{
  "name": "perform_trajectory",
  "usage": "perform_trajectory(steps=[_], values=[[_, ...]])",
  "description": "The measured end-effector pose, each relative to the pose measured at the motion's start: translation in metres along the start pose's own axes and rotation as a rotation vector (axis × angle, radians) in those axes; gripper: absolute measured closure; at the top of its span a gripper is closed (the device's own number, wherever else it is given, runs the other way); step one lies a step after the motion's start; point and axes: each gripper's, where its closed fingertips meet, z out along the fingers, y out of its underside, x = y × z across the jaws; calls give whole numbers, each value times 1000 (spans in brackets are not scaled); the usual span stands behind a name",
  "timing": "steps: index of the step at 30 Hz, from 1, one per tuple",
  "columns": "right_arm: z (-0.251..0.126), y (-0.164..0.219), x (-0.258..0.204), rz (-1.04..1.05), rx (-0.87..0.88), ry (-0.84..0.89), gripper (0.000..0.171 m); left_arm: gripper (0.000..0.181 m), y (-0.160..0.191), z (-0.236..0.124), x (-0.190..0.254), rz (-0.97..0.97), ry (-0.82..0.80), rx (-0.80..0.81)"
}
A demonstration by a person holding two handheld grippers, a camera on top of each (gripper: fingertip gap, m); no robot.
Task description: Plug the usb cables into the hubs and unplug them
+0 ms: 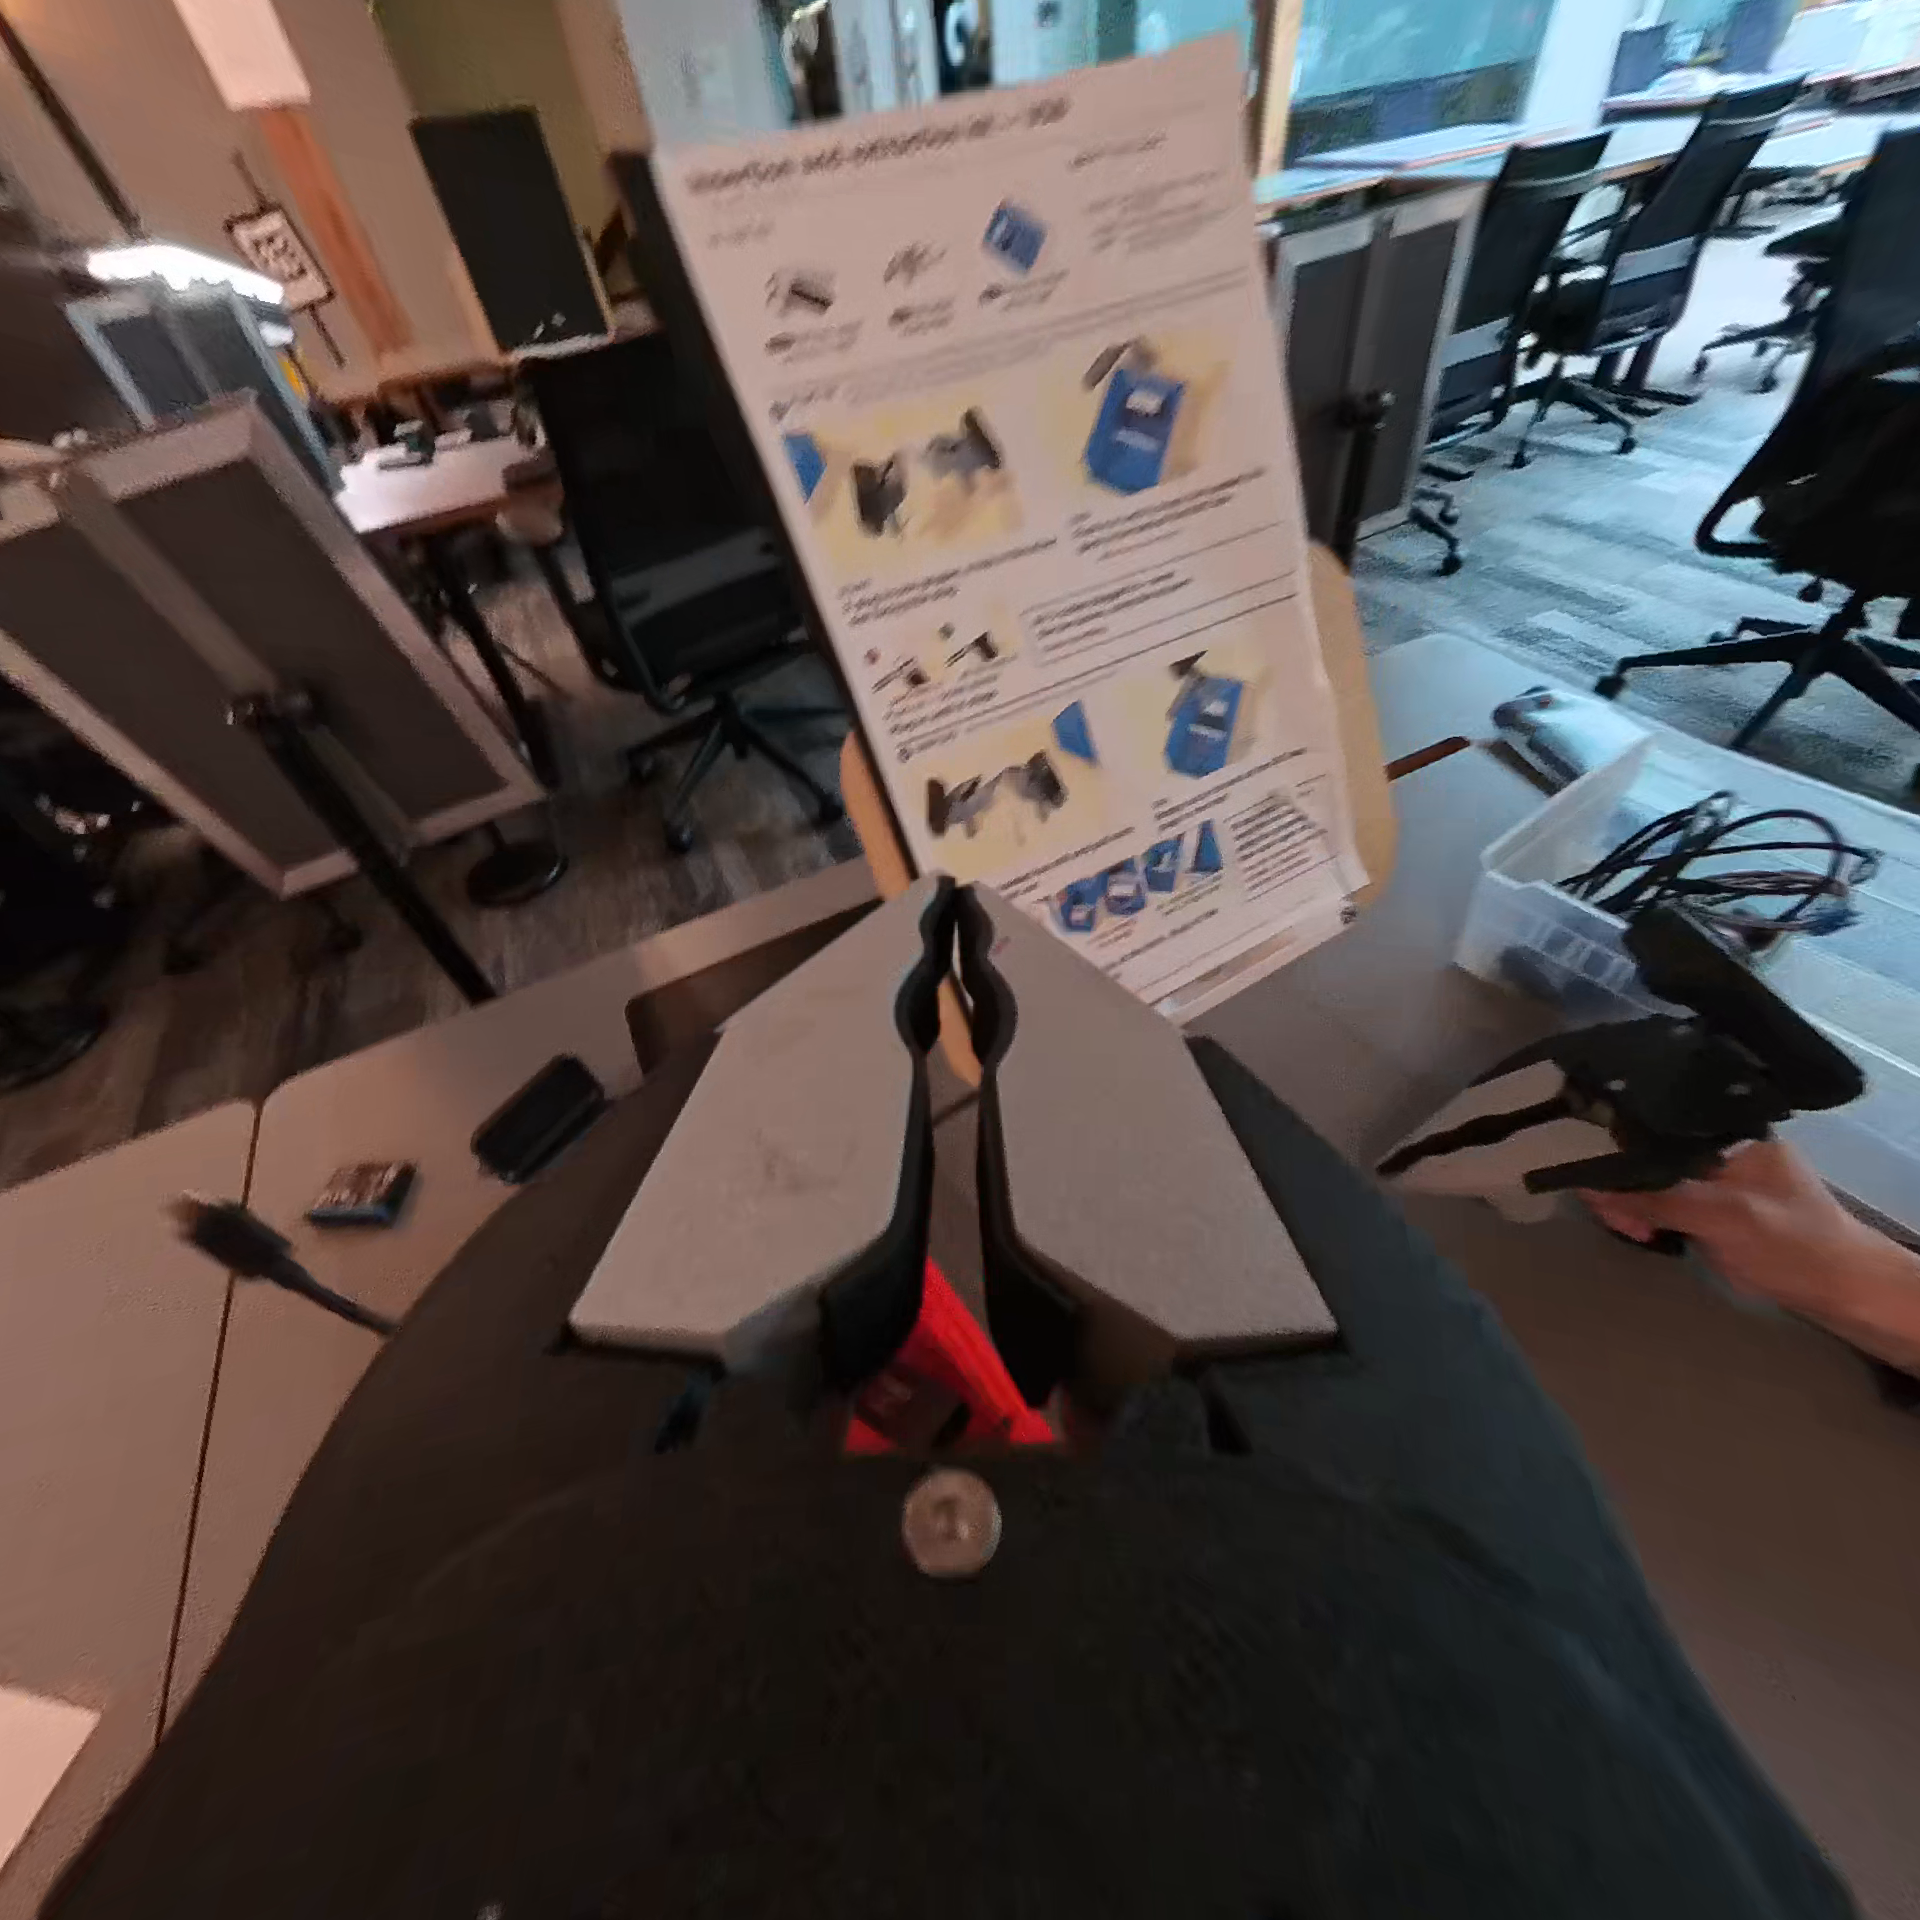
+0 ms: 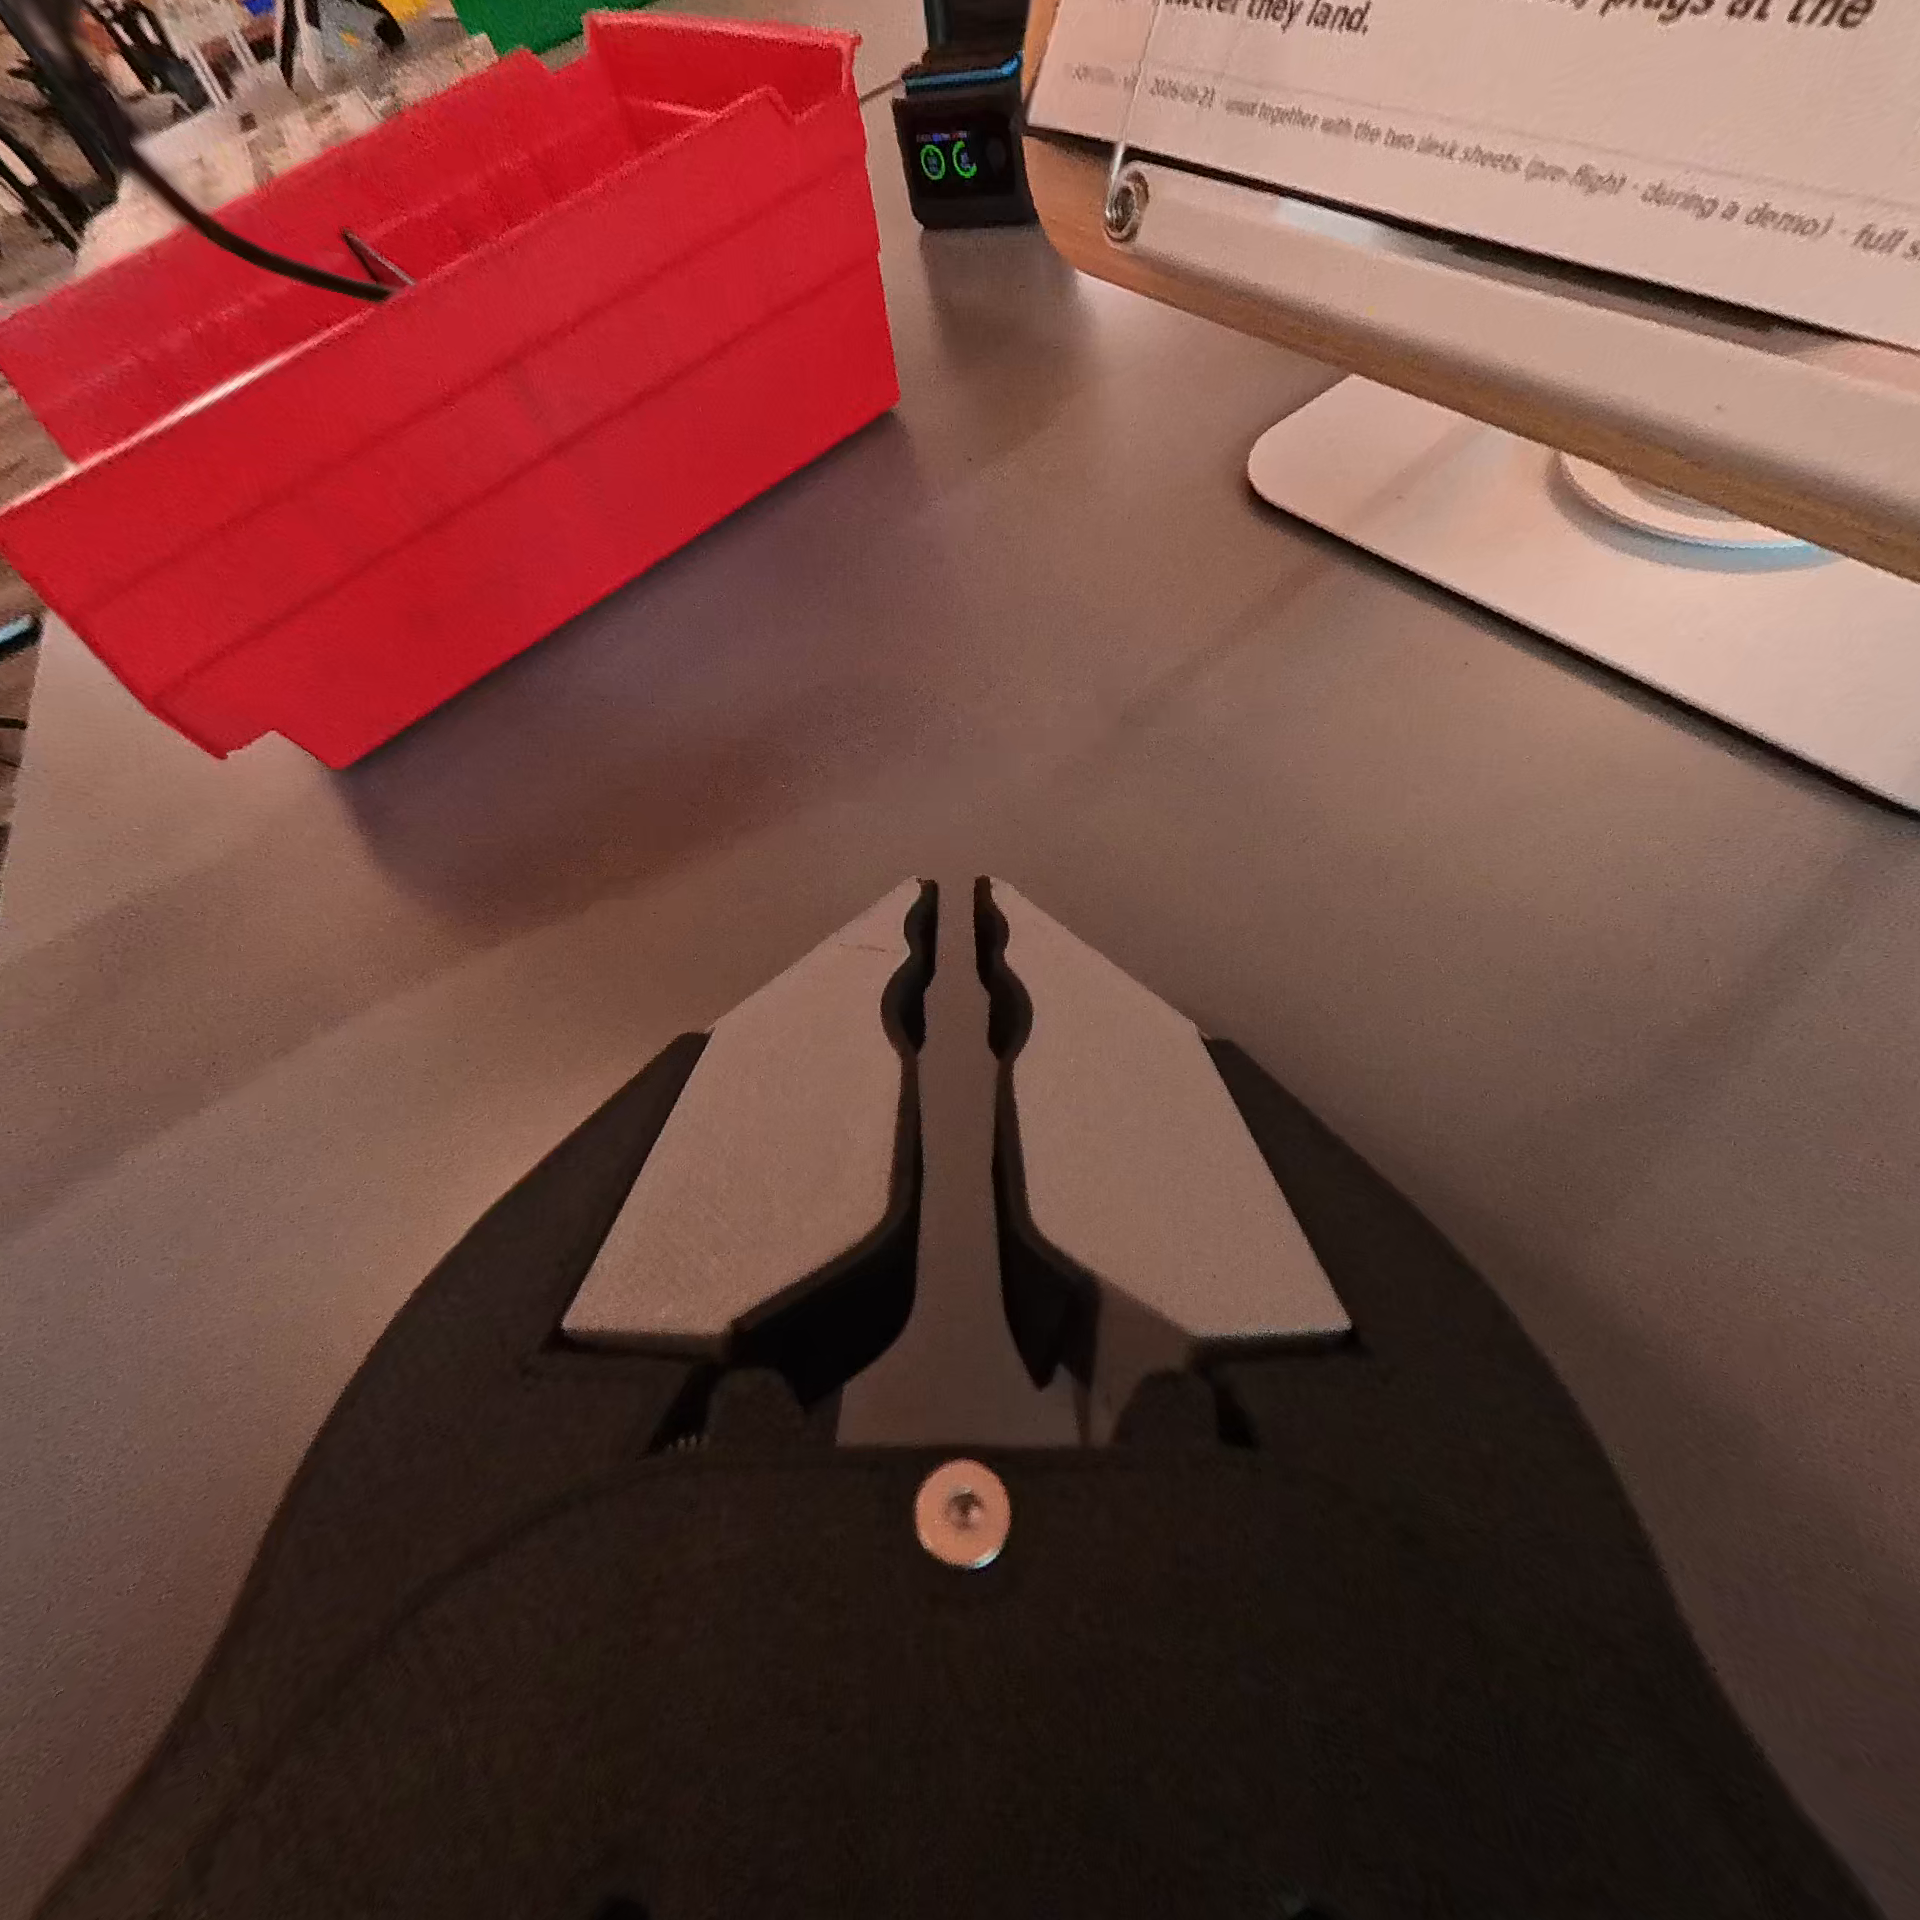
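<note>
In the left wrist view the left gripper (image 1: 956, 904) fills the lower centre of the frame, its jaws together at the tips with nothing between them; a red shape shows through the gap low down near its body. It points over the far edge of the grey table (image 1: 125, 1351) toward a printed instruction sheet (image 1: 997, 499) on a wooden board, standing upright at upper centre. At lower left a black USB cable plug (image 1: 223, 1231) sticks up off the table, blurred, with its cord running down behind the gripper body. Just beyond it lie a small blue-edged dark block (image 1: 362, 1192), possibly a hub, and a black oblong case (image 1: 538, 1117), apart from each other and near the table's far edge. At right the right gripper (image 1: 1397, 1164) is held by a hand (image 1: 1756, 1226) over the table; behind it sits a clear plastic bin (image 1: 1538, 883) of dark cables. Chairs and open floor lie past the table edge.

In the right wrist view the right gripper (image 2: 956, 888) hangs low over bare table (image 2: 1351, 1039), jaws a narrow slit apart and empty. Open surface spreads ahead and to both sides. A red bin (image 2: 499, 457) stands at upper left with a black cable (image 2: 239, 244) dropping into it. A small black device with a lit screen (image 2: 961, 156) stands at top centre, and the white stand base (image 2: 1558, 582) of the sheet holder sits at upper right.
</note>
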Motion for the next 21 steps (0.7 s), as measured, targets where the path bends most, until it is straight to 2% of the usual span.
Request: perform_trajectory(steps=[4, 8, 11, 14, 16, 19, 20, 21], values=[[1, 1, -2, -6, -7, -4, 167, 181, -14, 4, 37, 98, 52, -24], [1, 3, -2, -9, -15, -2, 166, 181, 40, 22, 75, 95, 220, -328], [0, 2, -3, -11, -9, -2, 166, 132, 87, 33, 75, 139, 228, -498], [2, 3, -3, -8, -16, -6, 165, 108, 136, 40, 86, 91, 292, -649], [3, 4, -4, -10, -24, -6, 165, 99, 165, 48, 95, 71, 323, -718], [4, 5, -4, -22, -32, -1, 166, 97, 212, 59, 94, 133, 278, -845], [4, 5, -4, -24, -33, 0, 166, 104, 224, 63, 95, 148, 275, -871], [4, 6, -4, -25, -33, 1, 166, 136, 230, 67, 95, 159, 272, -878]])
